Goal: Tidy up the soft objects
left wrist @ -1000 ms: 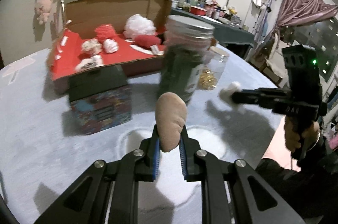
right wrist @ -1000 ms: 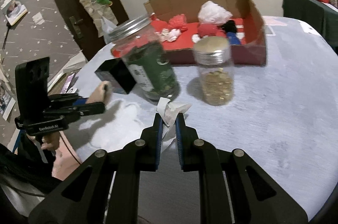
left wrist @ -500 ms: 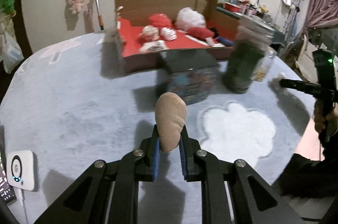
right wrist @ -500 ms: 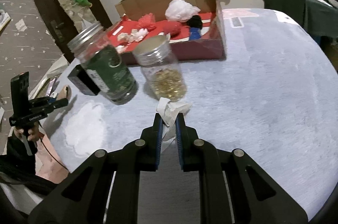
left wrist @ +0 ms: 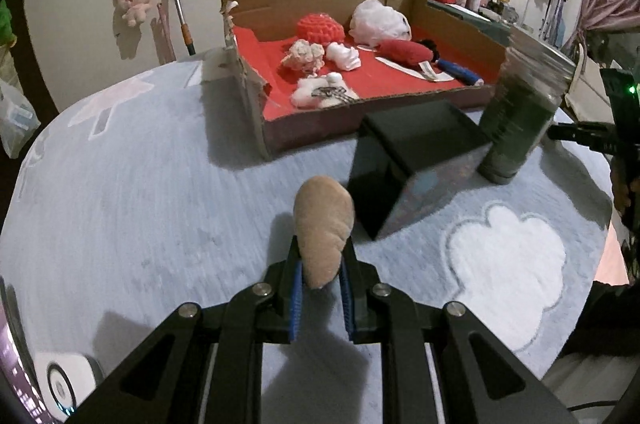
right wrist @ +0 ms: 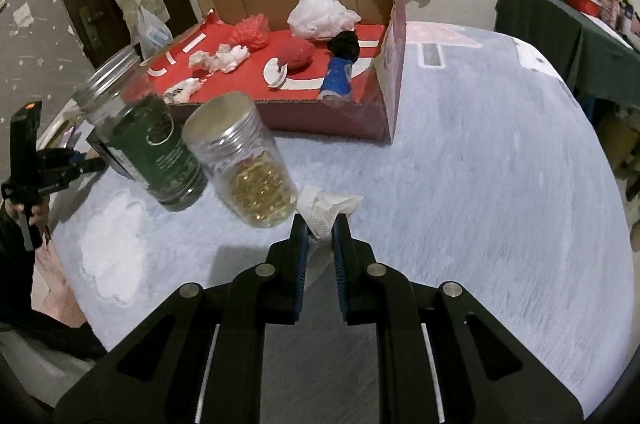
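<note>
My left gripper [left wrist: 320, 264] is shut on a tan plush piece [left wrist: 323, 228], held above the grey-blue tablecloth. My right gripper [right wrist: 320, 226] is shut on a crumpled white tissue [right wrist: 326, 209]. A cardboard box with a red floor [left wrist: 400, 79] stands at the back of the table and holds several soft things: a red knitted ball [left wrist: 320, 27], a white plastic bag [left wrist: 378, 21], a red plush [left wrist: 404, 51] and white scraps. The box also shows in the right wrist view [right wrist: 304, 79], beyond the jars.
A black cube box [left wrist: 412, 159] and a dark green jar [left wrist: 520, 119] stand between my left gripper and the cardboard box. A clear jar of yellow capsules [right wrist: 244, 159] stands just left of my right gripper. A white device [left wrist: 60, 380] lies at the near left edge.
Both grippers have swung and moved toward the cardboard box, which now looks nearer in both views. Each keeps its hold on its item.
</note>
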Demonstrator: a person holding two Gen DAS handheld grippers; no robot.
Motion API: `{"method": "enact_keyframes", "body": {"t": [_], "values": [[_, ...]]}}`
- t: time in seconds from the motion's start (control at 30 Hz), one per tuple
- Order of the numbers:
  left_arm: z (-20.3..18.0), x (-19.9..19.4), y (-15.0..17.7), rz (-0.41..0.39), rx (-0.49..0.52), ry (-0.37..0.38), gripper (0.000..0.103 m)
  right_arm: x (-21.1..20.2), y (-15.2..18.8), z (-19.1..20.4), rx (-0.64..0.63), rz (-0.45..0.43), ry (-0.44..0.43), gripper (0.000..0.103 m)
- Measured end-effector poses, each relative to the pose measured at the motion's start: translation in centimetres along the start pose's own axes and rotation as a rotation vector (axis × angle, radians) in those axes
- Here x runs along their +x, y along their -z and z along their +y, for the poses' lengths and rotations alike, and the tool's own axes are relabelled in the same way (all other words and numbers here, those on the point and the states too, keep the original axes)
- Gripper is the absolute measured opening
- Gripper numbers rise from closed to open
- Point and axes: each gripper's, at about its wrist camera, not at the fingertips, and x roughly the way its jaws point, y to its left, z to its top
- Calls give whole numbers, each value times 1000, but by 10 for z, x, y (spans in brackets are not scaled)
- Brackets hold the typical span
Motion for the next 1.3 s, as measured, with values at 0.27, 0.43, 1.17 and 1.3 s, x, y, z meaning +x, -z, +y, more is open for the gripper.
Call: {"method": "enact_keyframes", "body": {"t": [0.27,0.43,1.17,1.3], "values": [[5,7,-21,8,101,9,17,7,-21,-2,-40,25,-33,12],[7,11,-31,19,142,18,17,12,-32,-6,-55,43,-60,12],[10,7,-75,-3,209,86,17,16,-75,-7,-74,76,-196,12],[2,8,-86,-12,222,89,17,17,-84,-2,-84,74,-206,12]]}}
